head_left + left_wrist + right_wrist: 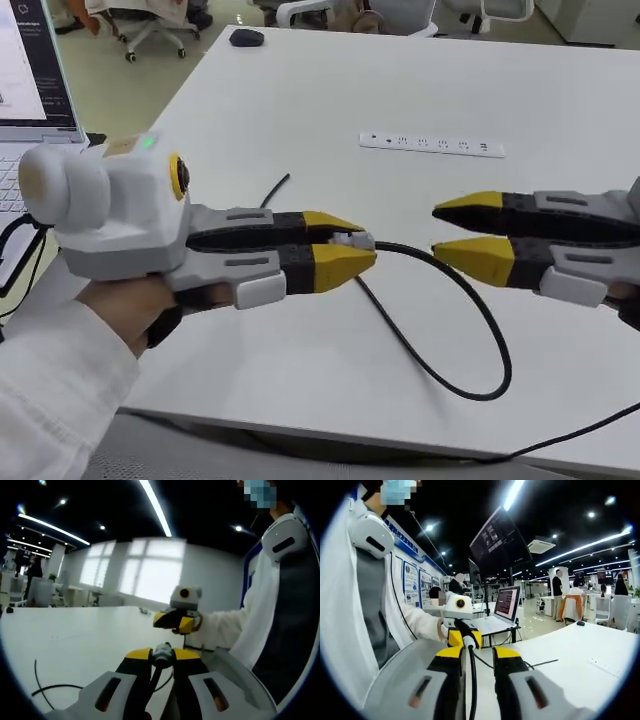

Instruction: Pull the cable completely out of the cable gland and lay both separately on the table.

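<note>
While my left tongs (366, 243) clamp the cable gland (162, 655), my right tongs (436, 230) gape.
The cable (405, 249) looks light, limp and slick; I'd pinch it just right of the gland.

Bright, even light from overhead fills the head view. The white table (420, 90) shows no hard glare, and the cable (494, 320) throws only a thin, soft shadow toward the table's near edge. Focus there is crisp. Both gripper views bend strongly toward their edges. In the left gripper view the windows (150, 575) are blown out to white, and a ceiling strip light (155, 507) glares against a dark ceiling. The right gripper view has bright ceiling strips (514, 494) on a dark ceiling, and its nearest parts look soft.
</note>
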The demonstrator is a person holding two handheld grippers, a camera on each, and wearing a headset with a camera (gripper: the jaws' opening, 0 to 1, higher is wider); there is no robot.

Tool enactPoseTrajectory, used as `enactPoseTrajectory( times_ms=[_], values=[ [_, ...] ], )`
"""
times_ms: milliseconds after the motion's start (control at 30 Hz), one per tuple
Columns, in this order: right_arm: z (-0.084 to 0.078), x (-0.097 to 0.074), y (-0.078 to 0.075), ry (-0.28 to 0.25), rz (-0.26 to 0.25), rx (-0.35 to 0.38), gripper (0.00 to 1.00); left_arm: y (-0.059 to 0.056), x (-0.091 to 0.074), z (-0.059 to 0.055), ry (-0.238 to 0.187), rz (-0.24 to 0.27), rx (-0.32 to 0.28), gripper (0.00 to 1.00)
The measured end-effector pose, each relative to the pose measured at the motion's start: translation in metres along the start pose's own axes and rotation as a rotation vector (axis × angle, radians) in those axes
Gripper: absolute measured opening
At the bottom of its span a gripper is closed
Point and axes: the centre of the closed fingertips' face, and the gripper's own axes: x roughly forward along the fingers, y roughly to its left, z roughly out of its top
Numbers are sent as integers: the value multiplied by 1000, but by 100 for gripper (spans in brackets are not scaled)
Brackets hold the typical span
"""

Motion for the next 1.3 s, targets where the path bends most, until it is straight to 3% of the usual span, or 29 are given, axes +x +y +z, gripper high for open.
enactPoseTrajectory(
  times_ms=[167,433,833,1300],
  values=[
    [-3,11,9,23,54,-25,19,-2,3,2,5,-8,13,17],
    [-23,17,9,107,57,-55,9,-6,5,3,11,-19,29,17],
    [-25,19,10,92,59,-36,4,-3,5,3,10,-12,32,17],
    [-40,14,6,135,39,-33,4,2,-1,-5,31,14,25,17]
  ],
)
